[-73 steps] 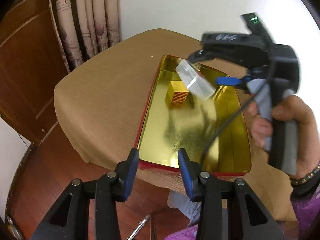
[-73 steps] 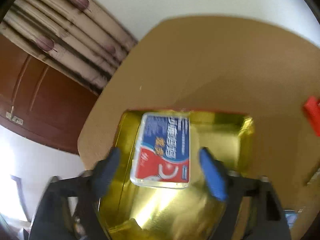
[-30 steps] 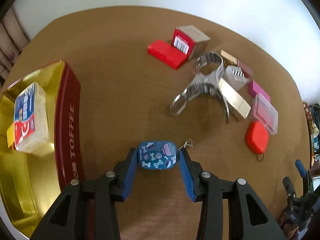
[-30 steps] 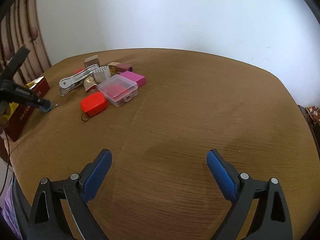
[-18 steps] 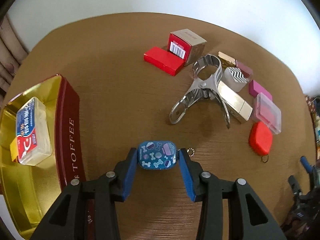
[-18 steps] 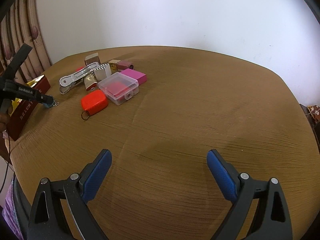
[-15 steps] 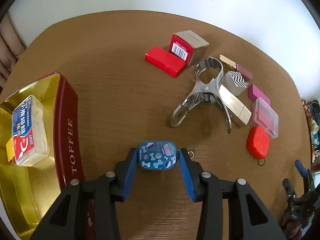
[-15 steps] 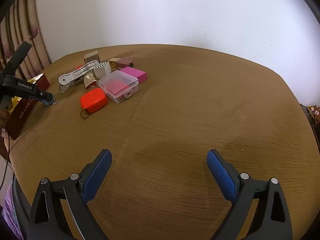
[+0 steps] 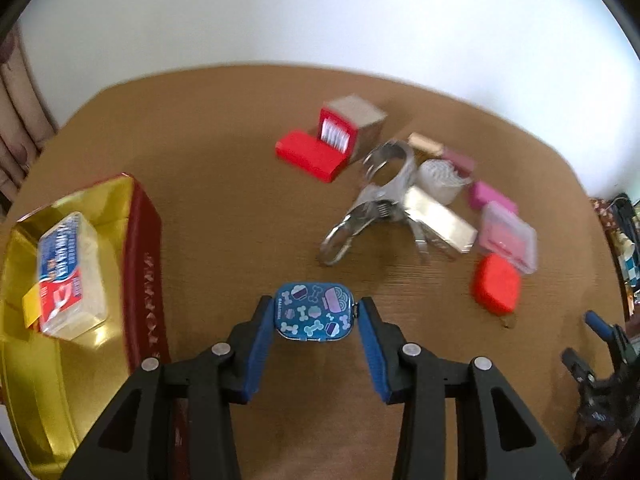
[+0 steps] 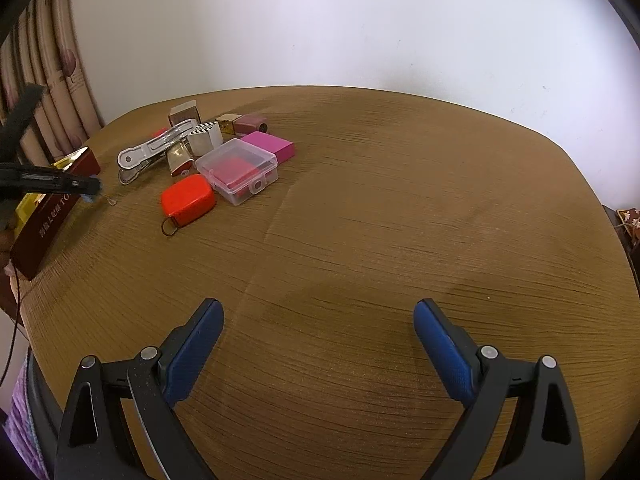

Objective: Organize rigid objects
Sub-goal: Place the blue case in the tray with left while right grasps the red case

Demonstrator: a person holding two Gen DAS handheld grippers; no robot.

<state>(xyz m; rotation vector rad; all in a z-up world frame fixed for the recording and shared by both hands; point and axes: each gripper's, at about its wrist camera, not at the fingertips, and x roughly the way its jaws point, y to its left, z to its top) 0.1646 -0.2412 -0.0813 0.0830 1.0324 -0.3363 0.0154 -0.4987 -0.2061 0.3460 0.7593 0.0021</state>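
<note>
A small blue tin (image 9: 314, 312) printed with bones and cupcakes sits between the blue pads of my left gripper (image 9: 316, 305), whose jaws are closing on it and pressing both its ends. It hangs over the brown table, right of the red toffee tin (image 9: 140, 240). That tin's gold inside holds a clear box with a blue and red label (image 9: 68, 272) and a yellow block (image 9: 30, 308). My right gripper (image 10: 318, 305) stands wide open over bare table, nothing between its fingers. In the right wrist view the left gripper (image 10: 90, 188) shows at the far left, a small chain dangling beside it.
A pile lies at the back right of the table: a red box (image 9: 308, 154), a cardboard cube (image 9: 360, 120), a metal clip (image 9: 376, 204), a gold bar (image 9: 440, 220), a pink box (image 9: 490, 198), a clear case (image 9: 508, 236), a red tape measure (image 9: 496, 284). Curtains hang at the left.
My left gripper, still holding the blue tin, has shifted a little and tipped, so the table's far edge and wall show more. The right gripper has stayed put.
</note>
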